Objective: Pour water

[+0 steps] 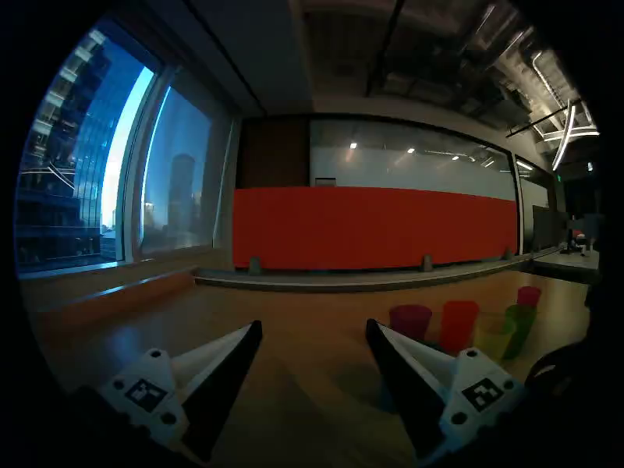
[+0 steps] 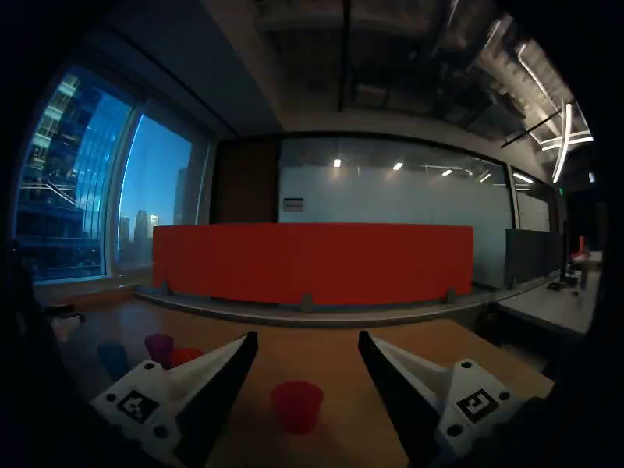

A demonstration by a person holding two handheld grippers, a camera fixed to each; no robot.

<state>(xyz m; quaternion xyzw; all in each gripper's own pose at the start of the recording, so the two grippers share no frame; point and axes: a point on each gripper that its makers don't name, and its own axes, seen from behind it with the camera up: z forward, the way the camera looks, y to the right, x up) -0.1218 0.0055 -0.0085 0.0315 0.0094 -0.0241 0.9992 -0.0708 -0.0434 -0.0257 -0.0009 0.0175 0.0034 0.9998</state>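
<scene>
My left gripper [image 1: 312, 343], right gripper [image 2: 308, 351]: both released, held nothing. Red cup [image 2: 297, 404] stood near, just ahead of right gripper; cup cluster [image 1: 468, 321] right of left gripper. Risk: off-centre grasp would topple light cup.

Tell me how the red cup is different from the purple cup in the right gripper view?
The red cup is red, the purple cup purple. The red cup stands alone ahead of the open right tool; the purple cup sits off left, next to an orange cup. Both stand upright on the wooden table.
</scene>
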